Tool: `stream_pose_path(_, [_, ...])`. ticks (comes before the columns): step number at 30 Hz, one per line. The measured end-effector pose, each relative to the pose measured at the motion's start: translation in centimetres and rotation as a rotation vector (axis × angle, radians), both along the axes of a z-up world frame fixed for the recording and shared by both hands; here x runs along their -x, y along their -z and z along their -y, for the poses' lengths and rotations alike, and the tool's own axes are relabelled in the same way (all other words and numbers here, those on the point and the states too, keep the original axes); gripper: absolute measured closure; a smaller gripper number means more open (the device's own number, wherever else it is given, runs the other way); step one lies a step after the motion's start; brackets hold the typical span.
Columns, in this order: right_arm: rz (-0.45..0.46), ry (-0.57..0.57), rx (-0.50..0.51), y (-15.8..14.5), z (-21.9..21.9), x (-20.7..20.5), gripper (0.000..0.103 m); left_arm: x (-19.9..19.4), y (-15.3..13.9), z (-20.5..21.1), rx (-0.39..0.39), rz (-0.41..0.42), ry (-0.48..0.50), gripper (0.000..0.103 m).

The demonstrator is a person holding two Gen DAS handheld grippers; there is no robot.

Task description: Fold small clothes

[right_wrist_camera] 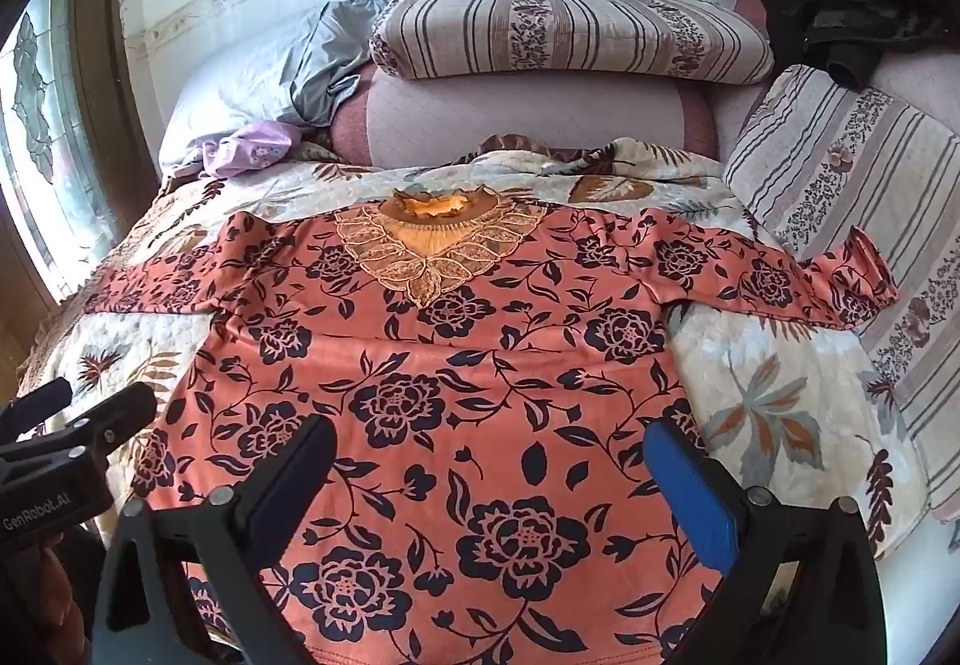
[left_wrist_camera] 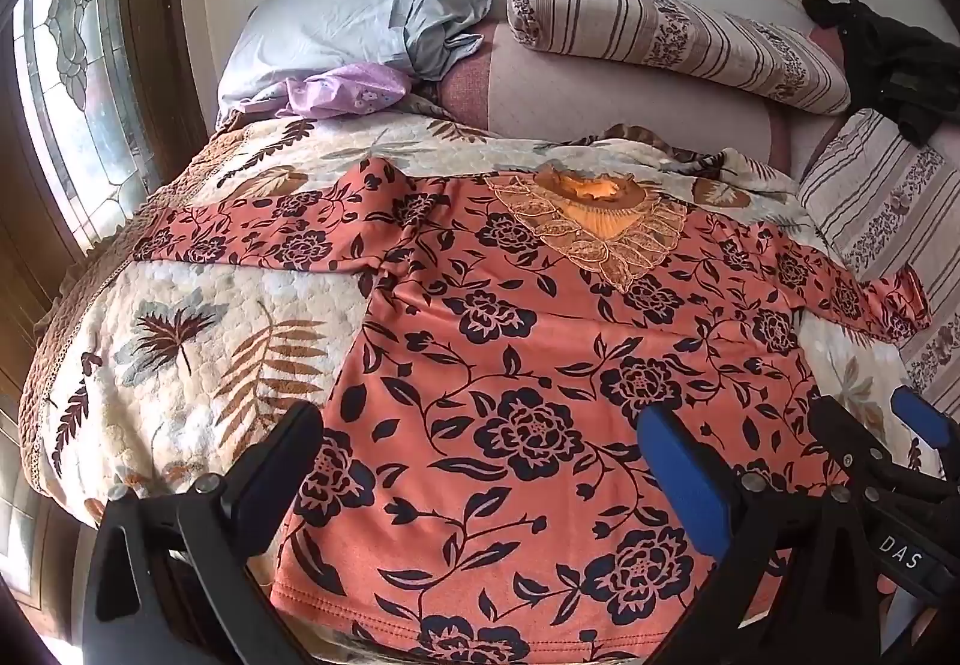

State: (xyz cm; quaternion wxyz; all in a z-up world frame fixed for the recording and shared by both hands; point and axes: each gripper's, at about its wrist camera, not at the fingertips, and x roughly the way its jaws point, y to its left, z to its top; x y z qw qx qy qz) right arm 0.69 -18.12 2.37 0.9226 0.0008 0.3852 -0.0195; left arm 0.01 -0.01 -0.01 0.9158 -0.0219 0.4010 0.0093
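Garment: a coral long-sleeved top (left_wrist_camera: 510, 365) printed with dark navy roses and vines, lying flat and face up on the bed, both sleeves spread out to the sides.
Neckline: an orange lace-trimmed collar (left_wrist_camera: 600, 221) at the far end of the top; the hem lies nearest the cameras.
Sleeves: the right sleeve (right_wrist_camera: 780, 275) ends with its cuff touching a striped cushion (right_wrist_camera: 852, 185); the left sleeve (left_wrist_camera: 240, 233) runs towards the window side of the bed.
Bed cover: a cream quilt (left_wrist_camera: 180, 341) with brown and grey leaf motifs, directly under the top.
Left tongs (left_wrist_camera: 480, 461): wide open, one black finger and one blue-padded finger poised above the lower part of the top, nothing between them.
Right tongs (right_wrist_camera: 492, 473): wide open likewise, over the lower middle of the top, gripping nothing.
Cross view: the left tongs' black fingertips appear at the left edge of the right wrist view; the right tongs' blue pad shows at the right edge of the left wrist view.
Head of bed: a striped bolster (right_wrist_camera: 570, 35), a pale blue pillow (left_wrist_camera: 336, 35), a lilac cloth (left_wrist_camera: 348, 92) and a dark garment (right_wrist_camera: 840, 17).
Window: patterned glass (left_wrist_camera: 78, 83) on the left wall.
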Motion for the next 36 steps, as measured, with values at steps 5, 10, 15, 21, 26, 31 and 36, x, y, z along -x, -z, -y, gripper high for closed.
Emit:
stream_pose_path(5, [-0.005,-0.004,0.002,0.16,-0.12,-0.06,0.0,0.03,0.11,0.02,0.001,-0.002,-0.002,0.0])
stream_pose_path(10, [-0.008,-0.008,0.003,0.2,-0.23,-0.1,0.0,0.12,0.19,0.12,-0.002,-0.004,0.0,0.0])
stream_pose_path(15, [-0.012,-0.012,0.0,0.24,-0.36,-0.18,0.0,-0.16,0.3,0.13,-0.001,-0.002,-0.006,0.0])
stream_pose_path(21, [-0.013,-0.013,0.001,0.28,-0.41,-0.26,0.0,-0.2,0.28,-0.14,-0.001,0.008,-0.005,0.0])
stream_pose_path(26, [-0.012,-0.013,0.0,0.31,-0.44,-0.29,0.0,-0.21,0.4,-0.2,-0.008,0.01,-0.007,0.0])
stream_pose_path(31, [-0.012,-0.014,0.003,0.32,-0.51,-0.4,0.0,-0.23,0.35,-0.24,0.0,0.009,-0.006,0.0])
stream_pose_path(36, [-0.013,-0.015,0.004,0.3,-0.56,-0.52,0.0,-0.34,0.29,-0.22,0.007,0.011,-0.004,0.0])
